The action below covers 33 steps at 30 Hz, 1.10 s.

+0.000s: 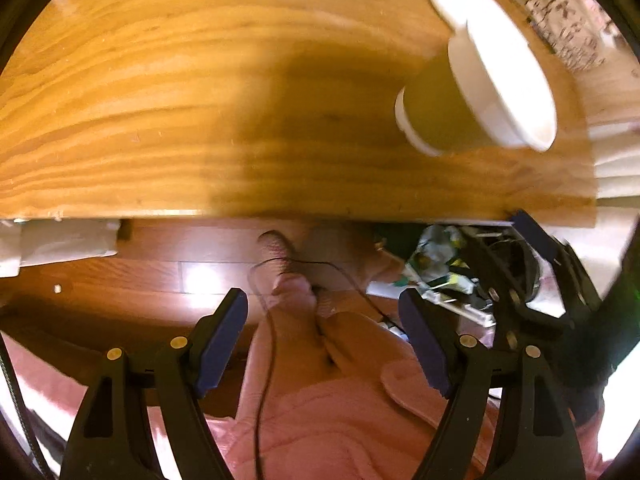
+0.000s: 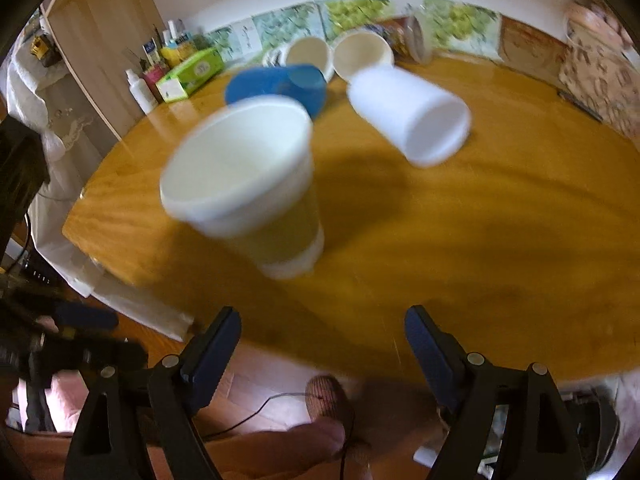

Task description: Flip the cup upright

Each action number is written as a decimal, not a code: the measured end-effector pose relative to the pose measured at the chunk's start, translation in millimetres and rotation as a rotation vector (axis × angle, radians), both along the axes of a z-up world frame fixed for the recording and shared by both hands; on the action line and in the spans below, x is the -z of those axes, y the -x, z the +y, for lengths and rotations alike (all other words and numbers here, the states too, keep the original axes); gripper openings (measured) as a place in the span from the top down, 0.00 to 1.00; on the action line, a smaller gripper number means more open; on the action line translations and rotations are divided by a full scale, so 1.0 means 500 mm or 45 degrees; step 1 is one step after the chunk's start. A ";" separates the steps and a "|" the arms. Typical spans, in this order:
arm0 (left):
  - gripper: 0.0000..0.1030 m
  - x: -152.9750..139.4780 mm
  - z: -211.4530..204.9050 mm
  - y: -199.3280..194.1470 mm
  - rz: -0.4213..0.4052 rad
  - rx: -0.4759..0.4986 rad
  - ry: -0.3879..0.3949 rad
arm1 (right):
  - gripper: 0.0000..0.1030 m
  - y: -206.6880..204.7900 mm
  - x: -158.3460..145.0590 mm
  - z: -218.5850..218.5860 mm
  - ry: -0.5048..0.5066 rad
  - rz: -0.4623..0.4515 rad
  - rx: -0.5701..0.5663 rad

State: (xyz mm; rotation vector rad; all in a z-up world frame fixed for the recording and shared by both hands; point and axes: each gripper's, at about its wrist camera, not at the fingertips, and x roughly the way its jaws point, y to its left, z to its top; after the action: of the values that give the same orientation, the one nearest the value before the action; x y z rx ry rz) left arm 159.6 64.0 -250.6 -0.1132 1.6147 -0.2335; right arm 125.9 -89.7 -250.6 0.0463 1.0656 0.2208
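Standing paper cup (image 2: 248,184), glossy wooden table (image 2: 460,264)

Black tools (image 1: 322,344), blue pads (image 2: 430,354)

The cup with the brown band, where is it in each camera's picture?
Left wrist view: the cup with the brown band is at the upper right, upright on the wooden table.
Right wrist view: the same cup sits left of centre, mouth up, ahead of the open right gripper.
Shared landmark: the plain white cup lying on its side beside it.
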 end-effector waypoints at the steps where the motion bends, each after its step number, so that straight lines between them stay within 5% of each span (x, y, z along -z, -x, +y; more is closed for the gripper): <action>1: 0.21 0.002 -0.009 0.009 -0.006 -0.003 -0.036 | 0.16 0.016 0.004 -0.008 0.014 0.012 0.012; 8: 0.21 -0.022 -0.050 0.086 -0.096 0.047 -0.140 | 0.13 0.109 -0.005 -0.066 0.085 0.059 0.107; 14: 0.21 -0.108 -0.045 0.141 -0.359 0.023 -0.162 | 0.03 0.151 -0.066 -0.079 0.131 0.010 0.133; 20: 0.21 -0.228 -0.061 0.192 -0.653 0.028 -0.222 | 0.01 0.203 -0.176 -0.080 -0.002 -0.098 0.151; 33: 0.21 -0.399 -0.032 0.332 -1.004 -0.195 -0.089 | 0.01 0.350 -0.350 -0.051 0.063 -0.300 0.134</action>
State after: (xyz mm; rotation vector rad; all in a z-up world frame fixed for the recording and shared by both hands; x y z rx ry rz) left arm -6.5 48.2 -51.3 -0.0759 0.8232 -0.0817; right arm -49.0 -115.1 -75.7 0.0306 0.8311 0.1018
